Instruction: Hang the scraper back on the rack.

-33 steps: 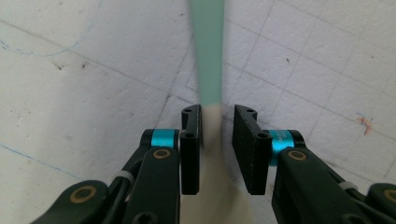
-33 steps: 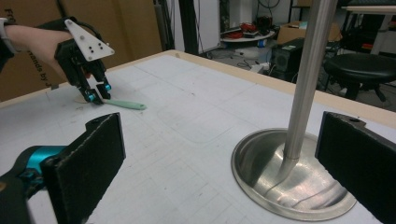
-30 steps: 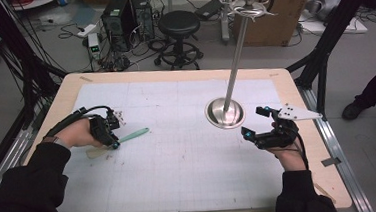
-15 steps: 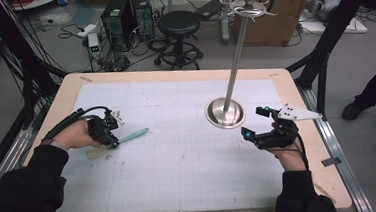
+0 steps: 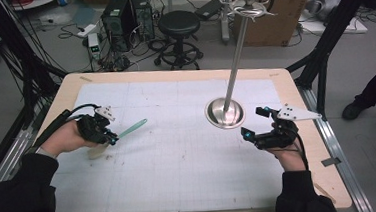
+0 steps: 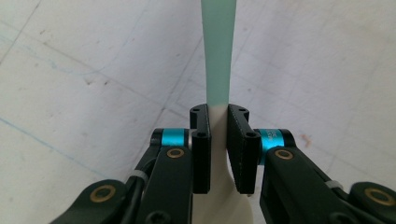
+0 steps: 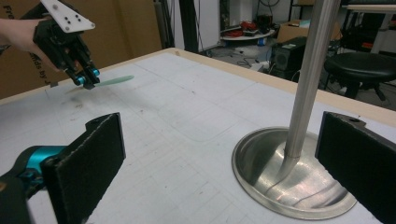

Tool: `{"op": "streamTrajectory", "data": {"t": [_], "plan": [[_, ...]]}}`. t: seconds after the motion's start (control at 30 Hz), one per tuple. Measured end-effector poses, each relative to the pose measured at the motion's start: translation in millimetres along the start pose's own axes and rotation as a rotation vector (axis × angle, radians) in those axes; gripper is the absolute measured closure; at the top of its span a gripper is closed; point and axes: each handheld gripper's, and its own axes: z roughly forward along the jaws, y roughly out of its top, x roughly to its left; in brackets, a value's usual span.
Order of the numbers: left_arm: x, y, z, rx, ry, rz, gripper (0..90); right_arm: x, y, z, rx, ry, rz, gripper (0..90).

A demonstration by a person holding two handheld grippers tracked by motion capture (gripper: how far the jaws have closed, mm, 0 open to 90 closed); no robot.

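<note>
The left gripper clamps a green-and-cream spatula, well left of the metal stand. The right gripper sits just right of the stand, jaws spread wide, gripping nothing

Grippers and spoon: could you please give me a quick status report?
Left gripper shut on the spoon, handle pointing toward the metal stand. Right gripper open, empty, beside the stand's base. Nothing lies on the table between spoon and stand.
</note>
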Motion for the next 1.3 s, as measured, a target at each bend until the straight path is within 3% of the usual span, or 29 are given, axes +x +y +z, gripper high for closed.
{"op": "streamTrajectory", "data": {"t": [0.3, 0.6, 0.73, 1.07, 1.3], "plan": [[-5.7, -0.3, -5.6, -0.104, -0.021, -0.021, 80.4, -0.3, 0.1, 0.0, -0.003, -0.004, -0.004, 0.7], [-14.3, 0.7, -11.5, -0.247, -0.032, -0.072, 80.4, -0.2, 0.2, -0.6, -0.002, -0.005, 0.001, 0.7], [-19.7, 2.8, -15.2, -0.333, -0.041, -0.093, 80.4, -0.1, 0.2, -0.5, -0.003, -0.006, -0.001, 0.7], [-29.0, 10.8, -16.7, -0.500, -0.016, -0.120, 80.4, -0.4, 0.5, -2.2, -0.005, -0.012, 0.002, 0.7], [-31.5, 15.9, -16.2, -0.568, -0.014, -0.133, 80.4, -1.3, 0.5, -2.4, -0.009, -0.014, 0.000, 0.7]]}}
